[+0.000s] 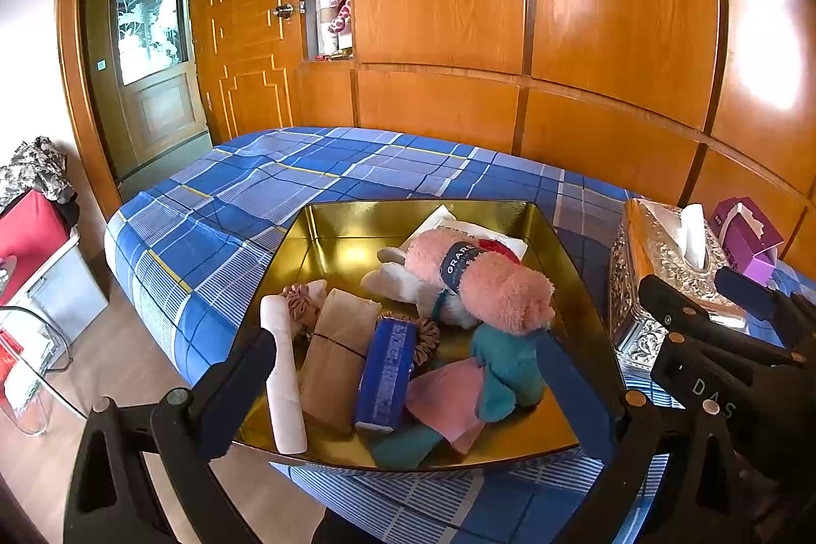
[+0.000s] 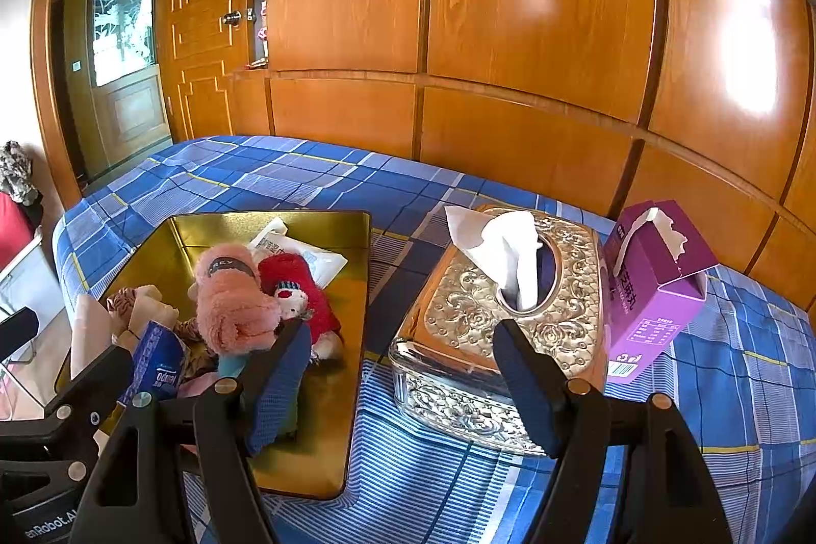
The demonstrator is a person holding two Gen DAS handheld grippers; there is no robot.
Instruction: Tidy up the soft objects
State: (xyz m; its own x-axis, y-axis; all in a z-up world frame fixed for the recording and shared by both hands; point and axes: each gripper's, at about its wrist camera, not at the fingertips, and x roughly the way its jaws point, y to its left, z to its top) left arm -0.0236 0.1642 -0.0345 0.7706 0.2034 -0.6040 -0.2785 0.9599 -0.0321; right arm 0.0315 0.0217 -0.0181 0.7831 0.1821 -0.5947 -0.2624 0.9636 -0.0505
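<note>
Gold tray point(image 1: 326, 233) lying on the plaid bed point(image 1: 245, 187), close to the bed's near edge, with the soft things gathered inside it. You have both tools hovering short of the load: the left hand-held gripper point(image 1: 408, 383) frames the tray's near edge with its jaws spread and nothing between the pads; the right hand-held gripper point(image 2: 403, 383) hangs over the strip of bed between the tray's right edge and the silver tissue box point(image 2: 510, 330), likewise spread and empty.

The tray serves as the collecting place, which is probably why everything soft sits heaped in its near half while the far left corner stays bare. The pink plush toy point(image 1: 474, 284) lies on its side across the middle, on top of the pile (bulky things ride high). A red plush toy point(image 2: 301, 289) is tucked against it toward the tray's right edge, and a white packet point(image 2: 306, 253) lies flat beneath them at the far right corner.

Count, as far as the heap allows:
- plush toys: two
- white roll point(image 1: 283, 386) along the near left edge: one
- tan bundle point(image 1: 336, 360): one
- blue pack point(image 1: 385, 376): one
- scrunchies point(image 1: 301, 304): two seen, one partly hidden
- folded cloths, teal point(image 1: 510, 370) and pink point(image 1: 443, 406): at least two; a further teal piece at the near edge may be separate
- tissue boxes: one silver, one purple carton point(image 2: 658, 284) just beside it, toward the bed's right edge
</note>
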